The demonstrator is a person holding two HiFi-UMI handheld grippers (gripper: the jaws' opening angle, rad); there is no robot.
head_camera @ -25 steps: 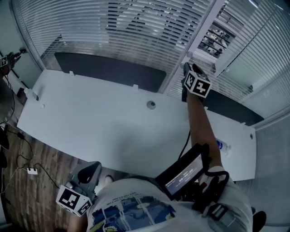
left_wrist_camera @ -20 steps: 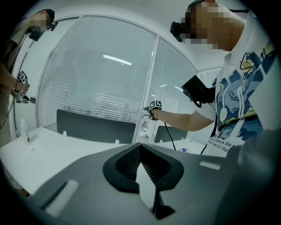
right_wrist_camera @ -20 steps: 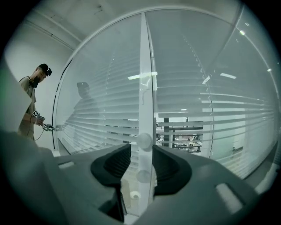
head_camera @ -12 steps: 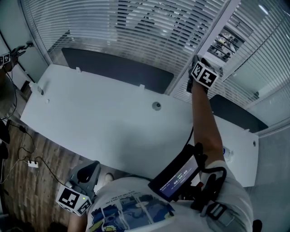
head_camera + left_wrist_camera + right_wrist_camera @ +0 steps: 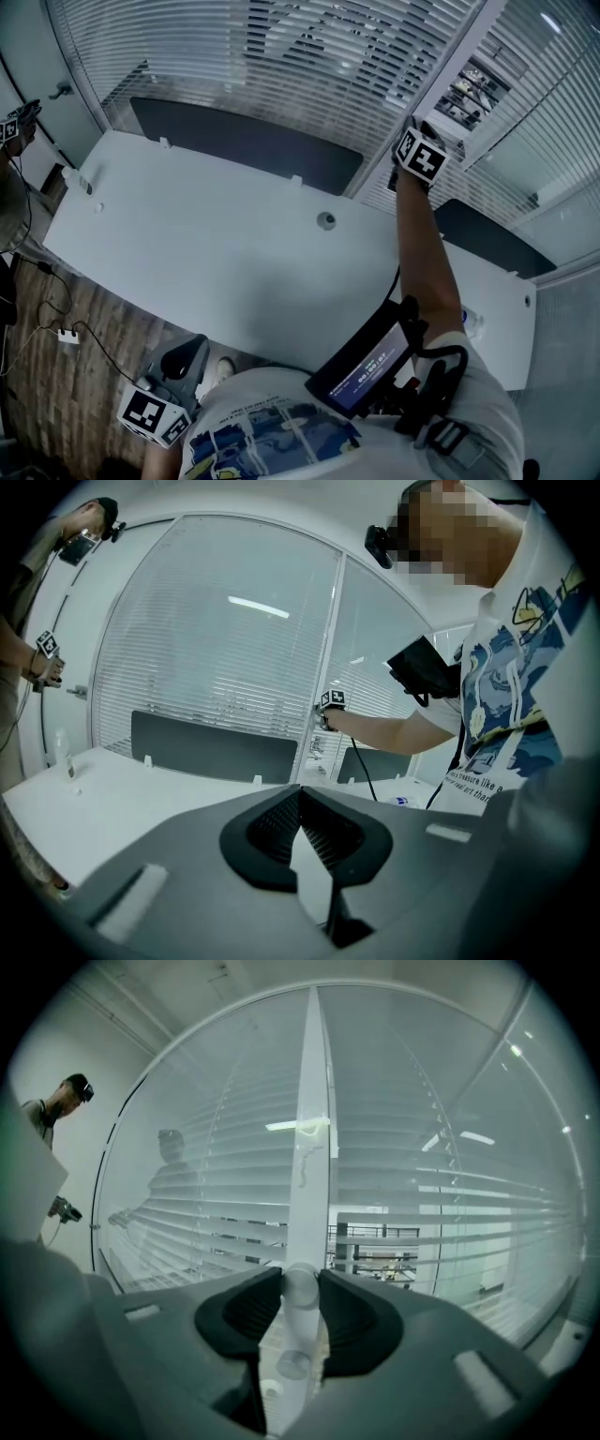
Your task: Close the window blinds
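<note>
Slatted window blinds (image 5: pixel 309 56) hang behind glass past the desk, their slats tilted apart (image 5: pixel 216 1204). A white post (image 5: pixel 448 56) divides the panes. My right gripper (image 5: pixel 418 127) reaches out to that post at arm's length. In the right gripper view a small round white knob (image 5: pixel 300 1290) on the post (image 5: pixel 312 1129) sits between the pads of the right gripper (image 5: pixel 300 1277). Its jaws have just been closing and both pads touch the knob. My left gripper (image 5: pixel 186 354) hangs low beside my body, its fingertips (image 5: pixel 302 795) meeting with nothing between them.
A long white desk (image 5: pixel 206 253) with a round grommet (image 5: pixel 326 220) lies between me and the window, backed by dark screens (image 5: pixel 244 141). A bottle (image 5: pixel 466 319) stands at its right end. Another person (image 5: pixel 56 1101) stands at the far left. Cables (image 5: pixel 66 337) lie on the wooden floor.
My right gripper has moved farther out and up to the white post, mostly in the first half second. The left gripper has stayed where it was.
</note>
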